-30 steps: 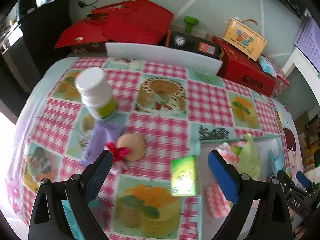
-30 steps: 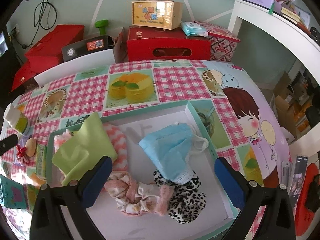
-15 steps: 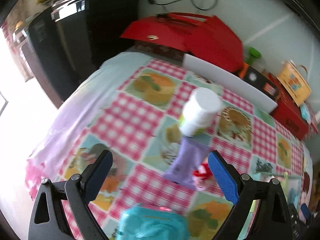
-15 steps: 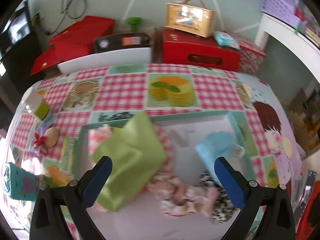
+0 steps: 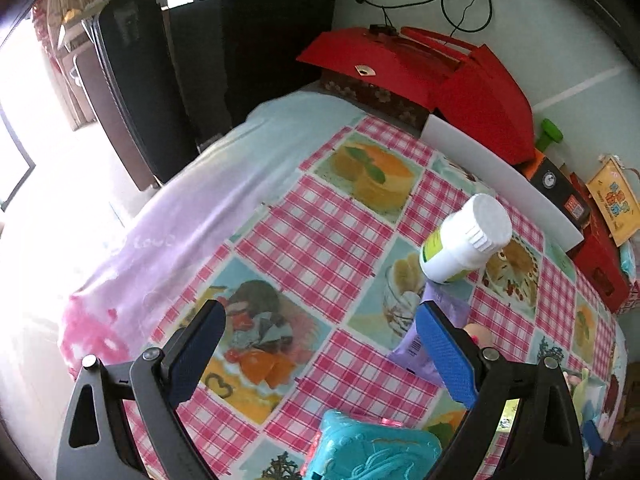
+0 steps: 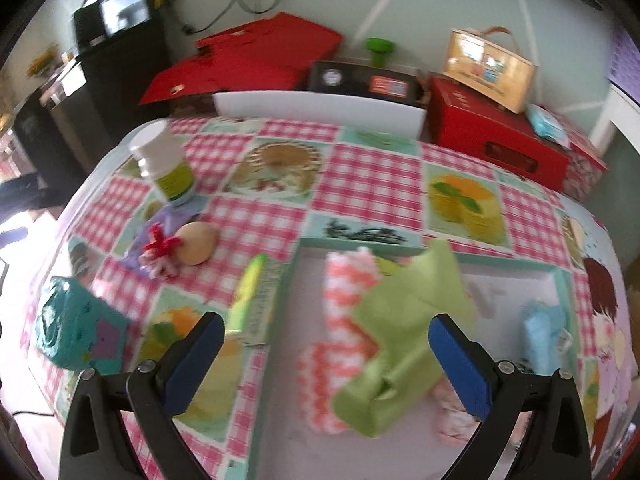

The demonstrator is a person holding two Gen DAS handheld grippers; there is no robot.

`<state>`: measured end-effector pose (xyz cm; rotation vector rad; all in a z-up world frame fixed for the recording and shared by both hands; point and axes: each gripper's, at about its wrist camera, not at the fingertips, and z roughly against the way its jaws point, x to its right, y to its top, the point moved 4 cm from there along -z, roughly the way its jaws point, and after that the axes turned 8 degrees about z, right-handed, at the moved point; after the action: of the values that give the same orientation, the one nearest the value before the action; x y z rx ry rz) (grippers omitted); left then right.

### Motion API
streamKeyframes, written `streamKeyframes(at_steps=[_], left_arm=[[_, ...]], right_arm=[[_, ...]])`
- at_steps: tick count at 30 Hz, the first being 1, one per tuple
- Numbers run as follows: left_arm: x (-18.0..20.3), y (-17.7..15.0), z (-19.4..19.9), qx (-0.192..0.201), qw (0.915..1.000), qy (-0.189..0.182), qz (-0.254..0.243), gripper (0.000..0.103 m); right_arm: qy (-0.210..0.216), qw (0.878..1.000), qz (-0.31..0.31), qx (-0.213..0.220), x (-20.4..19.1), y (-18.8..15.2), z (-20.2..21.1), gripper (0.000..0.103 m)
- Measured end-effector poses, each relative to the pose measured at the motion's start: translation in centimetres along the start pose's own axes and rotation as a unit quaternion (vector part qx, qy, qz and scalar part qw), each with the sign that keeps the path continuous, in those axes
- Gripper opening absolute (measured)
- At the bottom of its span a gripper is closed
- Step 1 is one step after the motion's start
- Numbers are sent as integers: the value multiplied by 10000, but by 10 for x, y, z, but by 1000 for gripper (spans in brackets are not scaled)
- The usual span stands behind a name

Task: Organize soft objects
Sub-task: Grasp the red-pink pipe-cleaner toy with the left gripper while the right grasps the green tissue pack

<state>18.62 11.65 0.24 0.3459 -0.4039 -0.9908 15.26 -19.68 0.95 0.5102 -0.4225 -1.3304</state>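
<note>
Bare tablecloth [image 5: 320,240] ahead, white bottle [image 5: 464,240] standing right, teal box [image 5: 372,452] close below

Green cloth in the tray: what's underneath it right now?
The green cloth lies over a pink-and-white zigzag cloth in the tray. Something pale pink shows at its lower right edge, blurred. Whatever else it covers is hidden.

The left gripper [image 5: 320,356], its blue-padded jaws spread wide and holding nothing, hangs above the pink-checked cake-print tablecloth [image 5: 320,248]. Beyond its right finger stands a white plastic bottle [image 5: 464,240]; a teal embossed pouch [image 5: 372,452] lies beneath it.
</note>
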Motion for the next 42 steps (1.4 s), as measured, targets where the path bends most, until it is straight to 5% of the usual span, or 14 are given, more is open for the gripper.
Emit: streamKeyframes(at_steps=[8,27,33,35,42], left_arm=[[21,-11,-11,-365,9986,-335,-200,96],[110,-56,-35,-979,9814,-755,-1467,90],[115,-60,-43,-1048,9801,-646,-1556,90],[116,-61,-47,-1071,9796,-576,-1602,78],[121,-71,-61,-1243,9765,-417,-1711,69]], right_arm=[[563,9984,52,61,-21,4,-14,103],[1001,9949,-36,-82,-30,4,-39,55],[974,9952,-50,-118,-30,4,-43,52],[954,9953,-64,-121,-28,4,-43,52],[897,9958,-109,-152,-24,2,-45,52]])
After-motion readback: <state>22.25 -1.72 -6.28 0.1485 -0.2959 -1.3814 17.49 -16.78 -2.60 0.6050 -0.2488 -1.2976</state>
